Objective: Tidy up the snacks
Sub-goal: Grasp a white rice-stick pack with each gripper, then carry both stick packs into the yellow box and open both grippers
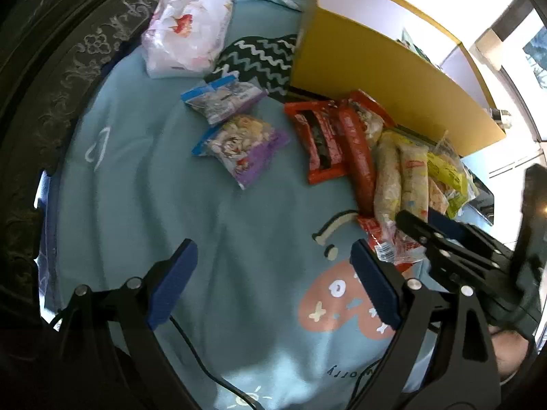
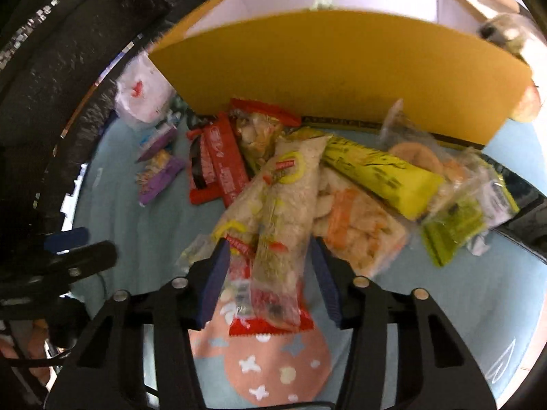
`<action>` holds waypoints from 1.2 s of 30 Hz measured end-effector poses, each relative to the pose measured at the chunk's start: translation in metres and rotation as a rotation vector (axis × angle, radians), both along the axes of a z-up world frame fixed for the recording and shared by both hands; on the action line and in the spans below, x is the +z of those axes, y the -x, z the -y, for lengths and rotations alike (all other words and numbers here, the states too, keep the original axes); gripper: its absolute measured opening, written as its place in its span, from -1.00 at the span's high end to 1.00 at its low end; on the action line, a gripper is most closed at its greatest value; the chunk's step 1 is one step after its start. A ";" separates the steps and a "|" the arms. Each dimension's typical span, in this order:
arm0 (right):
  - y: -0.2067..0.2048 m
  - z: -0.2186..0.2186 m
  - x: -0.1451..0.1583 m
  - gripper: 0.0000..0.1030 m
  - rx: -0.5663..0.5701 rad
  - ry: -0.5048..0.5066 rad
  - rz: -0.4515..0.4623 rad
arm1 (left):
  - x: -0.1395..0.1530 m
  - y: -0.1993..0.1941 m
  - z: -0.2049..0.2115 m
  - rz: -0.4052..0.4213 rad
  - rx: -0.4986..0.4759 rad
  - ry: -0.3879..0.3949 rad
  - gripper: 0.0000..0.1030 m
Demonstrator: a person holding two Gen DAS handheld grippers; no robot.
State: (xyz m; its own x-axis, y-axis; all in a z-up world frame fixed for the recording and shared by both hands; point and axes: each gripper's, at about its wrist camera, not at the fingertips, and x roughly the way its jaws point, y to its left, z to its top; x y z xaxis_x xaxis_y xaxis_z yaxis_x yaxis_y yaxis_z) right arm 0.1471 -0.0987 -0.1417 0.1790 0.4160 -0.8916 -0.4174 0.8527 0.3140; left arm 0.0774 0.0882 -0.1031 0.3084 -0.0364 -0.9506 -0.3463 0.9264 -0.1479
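Observation:
Snack packets lie in a heap on a light blue cloth (image 1: 171,188) before a yellow box (image 1: 383,71). Two long pale rice-cracker packs (image 2: 283,205) point at my right gripper (image 2: 270,273), which is open with its blue pads on either side of them, not closed on them. A red sausage (image 1: 359,157), red packs (image 1: 318,143), a yellow-green pack (image 2: 383,174) and two purple bags (image 1: 239,143) lie around. My left gripper (image 1: 273,273) is open and empty above bare cloth. The right gripper shows at the right of the left wrist view (image 1: 420,225).
A white plastic bag (image 1: 188,30) and a dark zigzag cloth (image 1: 259,58) lie at the back left. The yellow box (image 2: 335,68) has an open white inside. A dark ornate edge (image 1: 51,102) runs along the left.

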 end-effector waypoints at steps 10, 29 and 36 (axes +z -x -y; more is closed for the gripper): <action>-0.010 0.061 0.022 0.46 -0.109 -0.178 -0.084 | 0.001 -0.024 0.028 0.024 -0.082 0.019 -0.81; 0.000 0.148 0.023 0.46 -0.209 -0.165 -0.085 | -0.042 -0.095 0.113 -0.038 -0.289 -0.069 0.42; -0.006 0.135 0.035 0.46 -0.158 -0.185 -0.062 | -0.006 -0.074 0.097 0.050 -0.256 -0.018 0.45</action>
